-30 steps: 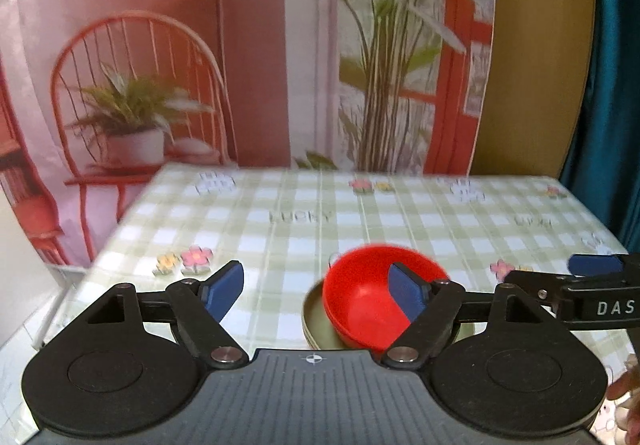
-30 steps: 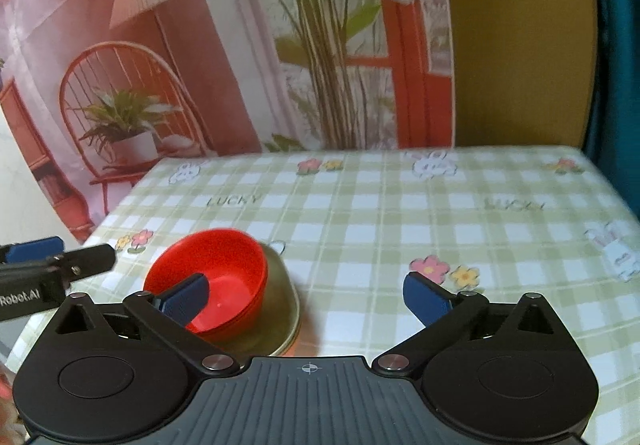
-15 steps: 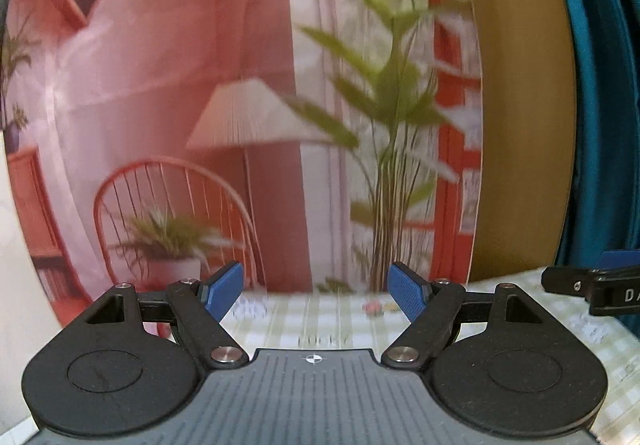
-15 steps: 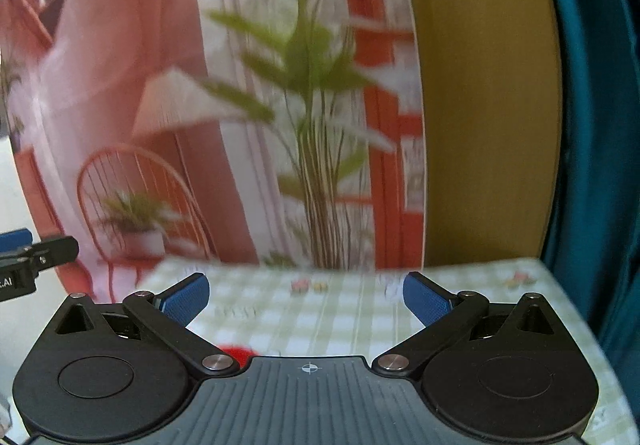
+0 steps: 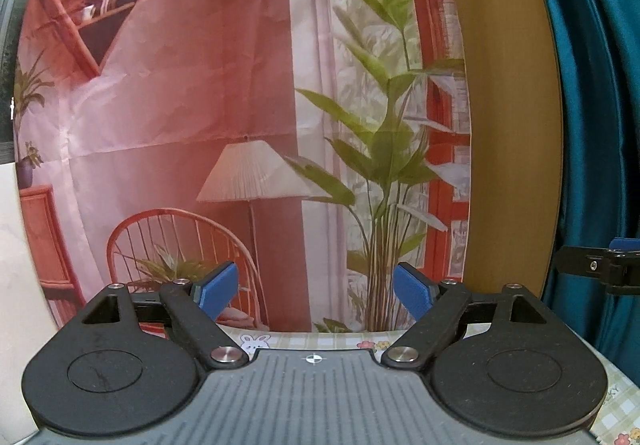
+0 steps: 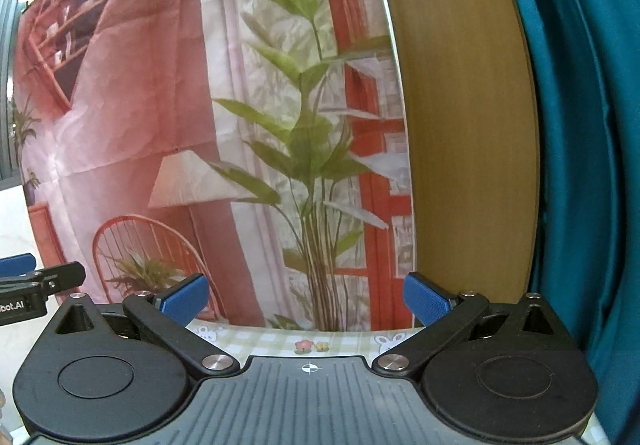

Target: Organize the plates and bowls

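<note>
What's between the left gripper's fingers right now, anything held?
Nothing held. Left wrist view: the left gripper is open, only the printed backdrop and a strip of tablecloth showing in the gap.

Backdrop behind the bench

The printed backdrop [image 5: 240, 85] hangs behind the far edge of the bench [image 5: 320, 341]; a wooden panel [image 5: 508, 125] stands right of it, a curtain [image 5: 592, 85] further right.

Each gripper [image 5: 316, 291] [image 6: 306, 299] has black linkage arms, silver rivets, blue pads and a ribbed grey body.

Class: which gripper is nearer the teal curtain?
Right. The right gripper sits on the side of the teal curtain; the left gripper is further left, with the right one between it and the curtain.
</note>
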Tool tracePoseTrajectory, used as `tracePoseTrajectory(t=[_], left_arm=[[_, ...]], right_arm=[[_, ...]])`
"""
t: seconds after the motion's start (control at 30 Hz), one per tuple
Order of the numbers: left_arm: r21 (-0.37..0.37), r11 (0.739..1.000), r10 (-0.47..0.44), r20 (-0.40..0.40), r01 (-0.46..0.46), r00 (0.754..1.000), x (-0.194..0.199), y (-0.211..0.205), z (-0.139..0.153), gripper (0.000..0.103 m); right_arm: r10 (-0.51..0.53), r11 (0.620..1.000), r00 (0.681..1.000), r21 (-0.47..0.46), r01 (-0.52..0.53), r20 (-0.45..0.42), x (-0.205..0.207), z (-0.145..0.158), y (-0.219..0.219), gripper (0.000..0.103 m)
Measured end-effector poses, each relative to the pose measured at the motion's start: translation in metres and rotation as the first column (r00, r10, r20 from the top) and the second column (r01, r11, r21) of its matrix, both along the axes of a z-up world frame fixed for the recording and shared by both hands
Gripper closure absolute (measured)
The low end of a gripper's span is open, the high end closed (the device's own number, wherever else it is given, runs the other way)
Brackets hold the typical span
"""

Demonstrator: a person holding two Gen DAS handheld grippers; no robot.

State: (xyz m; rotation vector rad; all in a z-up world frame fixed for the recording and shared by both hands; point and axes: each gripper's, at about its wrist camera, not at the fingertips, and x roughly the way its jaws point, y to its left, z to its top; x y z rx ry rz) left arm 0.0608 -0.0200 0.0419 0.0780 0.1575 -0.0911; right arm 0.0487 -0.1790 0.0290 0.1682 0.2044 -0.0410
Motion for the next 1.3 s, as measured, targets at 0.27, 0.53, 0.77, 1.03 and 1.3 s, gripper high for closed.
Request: tracePoseTrajectory(t=[0.27,0.53,0.77,1.03,1.3], left_arm=[[-0.018,1.0,-0.009,-0.002,0.009,1.0,-0.0067,0.0009,-0.0013,0.016],[-0.023,1.0,-0.004,-0.011,0.003,1.0,-0.0067,0.0032,-0.0029,0.016],[-0.025,1.0,-0.004,-0.015,0.004,1.0,-0.0062,0.004,-0.0035,0.016],[-0.026,1.0,-0.002,-0.022,0.001,1.0,-0.0059,0.006,-0.0042,0.016],[-0.025,1.0,-0.001,-0.024,0.001,1.0,-0.0051,0.007,-0.0043,0.015]], right_arm=[[0.001,1.0,1.0,-0.013,-0.001,0.01,-0.007,0.0032,0.0041,0.0],[0.004,1.0,1.0,-0.019,-0.004,0.008,-0.0053,0.0035,0.0054,0.0],[0.004,1.0,1.0,-0.019,-0.004,0.01,-0.0055,0.0038,0.0057,0.0],[0.004,1.0,1.0,-0.02,-0.004,0.011,-0.0059,0.0042,0.0067,0.0],[0.002,1.0,1.0,-0.019,-0.002,0.009,-0.0061,0.0044,0.007,0.0]])
